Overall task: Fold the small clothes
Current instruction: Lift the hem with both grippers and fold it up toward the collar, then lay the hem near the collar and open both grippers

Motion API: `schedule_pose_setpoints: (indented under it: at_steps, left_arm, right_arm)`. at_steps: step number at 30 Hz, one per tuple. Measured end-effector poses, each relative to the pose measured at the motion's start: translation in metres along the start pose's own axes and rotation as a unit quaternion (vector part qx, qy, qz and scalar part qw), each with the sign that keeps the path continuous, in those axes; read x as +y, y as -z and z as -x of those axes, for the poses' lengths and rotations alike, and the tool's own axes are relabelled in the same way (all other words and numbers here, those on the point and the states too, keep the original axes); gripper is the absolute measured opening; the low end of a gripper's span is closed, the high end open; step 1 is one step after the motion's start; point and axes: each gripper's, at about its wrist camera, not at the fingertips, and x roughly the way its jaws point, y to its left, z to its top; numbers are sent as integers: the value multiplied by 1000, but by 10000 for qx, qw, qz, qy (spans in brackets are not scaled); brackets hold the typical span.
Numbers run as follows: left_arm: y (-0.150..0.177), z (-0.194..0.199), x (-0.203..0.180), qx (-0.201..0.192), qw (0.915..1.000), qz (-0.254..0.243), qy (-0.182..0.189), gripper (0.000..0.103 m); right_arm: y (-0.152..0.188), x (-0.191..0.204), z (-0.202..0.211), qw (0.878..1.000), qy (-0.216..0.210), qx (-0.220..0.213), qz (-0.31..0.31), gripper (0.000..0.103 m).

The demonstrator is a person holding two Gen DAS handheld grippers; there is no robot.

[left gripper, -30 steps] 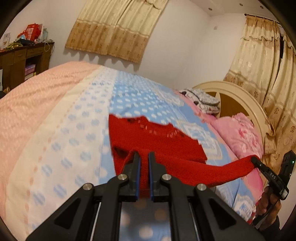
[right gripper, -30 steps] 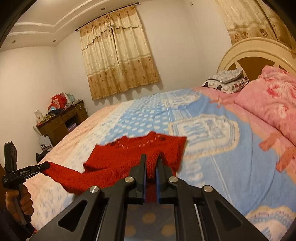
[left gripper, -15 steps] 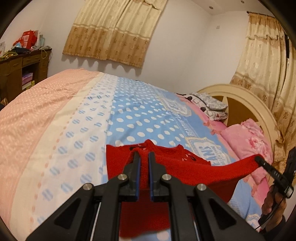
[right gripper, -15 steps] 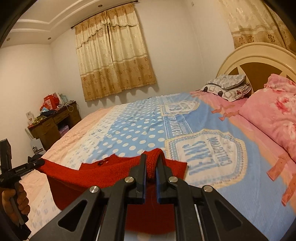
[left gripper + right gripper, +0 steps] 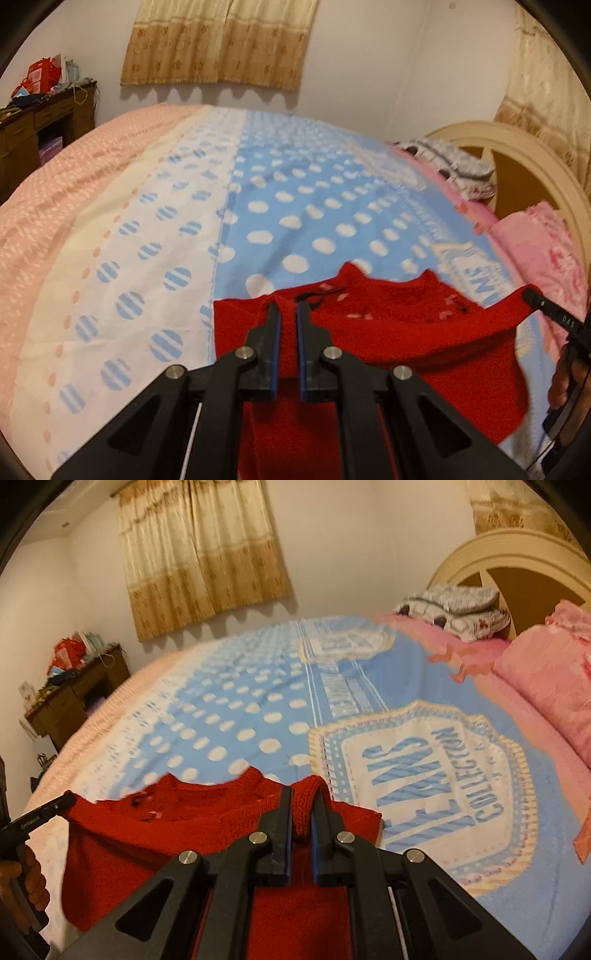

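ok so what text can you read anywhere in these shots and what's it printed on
"JEANS" and "COLLECTION": on the cream crest printed on the blue polka-dot bedspread.
"DAS": white letters on the black right gripper, seen from the left wrist.
White lettering on the black left gripper: too blurred to read.
Far crest: blurred.

Warm, dim indoor light from above; scalloped shadows sit under the beige patterned curtain (image 5: pixel 218 40). Motion blur smears the blue polka-dot bedspread (image 5: pixel 236 716). Fisheye bends everything, with black corners.
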Motion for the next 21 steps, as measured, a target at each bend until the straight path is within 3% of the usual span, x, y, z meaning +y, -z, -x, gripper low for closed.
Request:
schedule_pose_setpoints:
  at_steps: [4, 7, 9, 10, 11, 12, 13, 16, 18, 21]
  left_arm:
    - [2, -27, 5, 196, 9997, 9, -120, 11]
    - [-3, -31, 7, 136, 9991, 54, -389, 14]
    - [-7, -25, 13, 58, 9993, 166, -320, 17]
    - [-8, -21, 15, 16, 9993, 174, -334, 19]
    - [-8, -16, 17, -37, 9991, 130, -406, 28]
    - [-6, -9, 18, -91, 9988, 67, -486, 41]
    - [-3, -2, 20, -132, 9983, 40, -565, 47]
    - [9, 17, 17, -277, 9967, -303, -698, 52]
    - [16, 21, 15, -269, 9954, -458, -794, 61]
    - [25, 21, 16, -109, 9963, -388, -763, 62]
  right_arm:
    - [0, -8, -46, 9985, 113, 536, -74, 7]
    - [-4, -13, -72, 9973, 273, 677, -97, 8]
    - [-9, -14, -81, 9966, 345, 736, -127, 13]
    - [-11, -14, -79, 9970, 432, 635, -127, 24]
    - [-13, -13, -74, 9975, 468, 513, -96, 39]
    - [-13, -11, -68, 9981, 420, 444, -74, 45]
    - [-12, -9, -63, 9986, 360, 382, -57, 50]
    - [-6, 0, -44, 9994, 155, 282, 107, 50]
    - [3, 9, -37, 9990, -40, 337, 300, 50]
    - [23, 23, -31, 9968, -88, 504, 622, 50]
